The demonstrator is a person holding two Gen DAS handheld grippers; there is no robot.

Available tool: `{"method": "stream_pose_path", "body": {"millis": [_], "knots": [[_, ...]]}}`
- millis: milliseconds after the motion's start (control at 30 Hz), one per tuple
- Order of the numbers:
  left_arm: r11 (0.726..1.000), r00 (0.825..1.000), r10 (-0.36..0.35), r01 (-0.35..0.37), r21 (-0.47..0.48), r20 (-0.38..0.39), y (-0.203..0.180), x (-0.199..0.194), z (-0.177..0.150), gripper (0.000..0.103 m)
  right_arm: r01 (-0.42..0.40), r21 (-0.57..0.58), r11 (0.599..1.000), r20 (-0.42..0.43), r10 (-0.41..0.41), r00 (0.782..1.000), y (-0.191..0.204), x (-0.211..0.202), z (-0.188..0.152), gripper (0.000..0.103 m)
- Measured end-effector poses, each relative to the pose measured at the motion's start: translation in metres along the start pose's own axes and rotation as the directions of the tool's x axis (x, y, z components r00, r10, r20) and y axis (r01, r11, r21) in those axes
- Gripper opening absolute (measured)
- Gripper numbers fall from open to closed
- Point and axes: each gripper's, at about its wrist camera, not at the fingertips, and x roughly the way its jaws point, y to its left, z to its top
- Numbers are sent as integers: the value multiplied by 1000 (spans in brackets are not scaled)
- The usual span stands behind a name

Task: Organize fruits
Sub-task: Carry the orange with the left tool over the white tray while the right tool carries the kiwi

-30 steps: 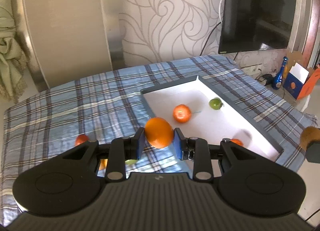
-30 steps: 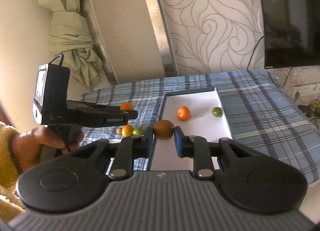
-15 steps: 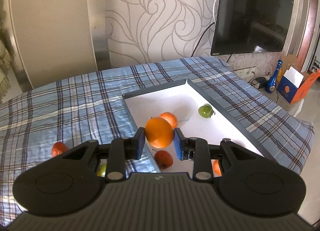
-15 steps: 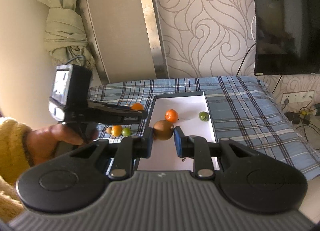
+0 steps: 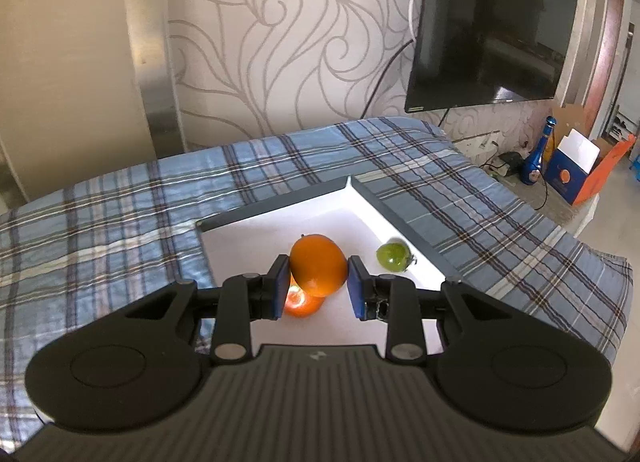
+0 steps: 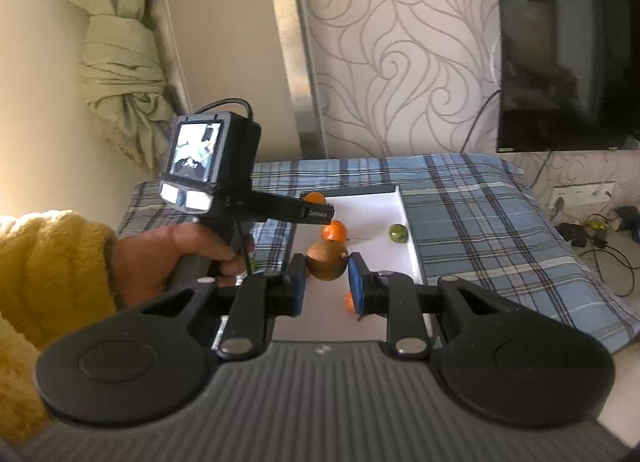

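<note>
A shallow white tray with dark grey walls (image 5: 404, 221) is set on a bench covered by a blue plaid cloth (image 5: 120, 229), toward its right edge. Inside the tray a small green round fruit (image 5: 393, 256) lies against the right wall, and a small orange tangerine (image 5: 301, 302) lies nearer the middle, half hidden. A large round orange fruit (image 5: 318, 270) is pinched by the left gripper (image 5: 318, 289) above the tray. A brown round fruit (image 6: 326, 260) is pinched by the right gripper (image 6: 327, 285). White lettering on the left gripper's finger is seen in the right wrist view but is too small to read. Another orange fruit (image 6: 349, 302) is mostly hidden behind a blue pad.
</note>
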Motion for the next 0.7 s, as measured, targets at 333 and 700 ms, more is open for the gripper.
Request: {"method": "stream_pose_path", "body": {"millis": [333,700], "knots": [[1000,1000,-19,19,21,-15,-14,42,15,35,86,50,995,-11,-86,996,-9,-8,-6,25],[1000,999,-26,27,5,-43,-21,69,11,36,149,67,987,-34,-147,988,-10,-20,-14,25]]}}
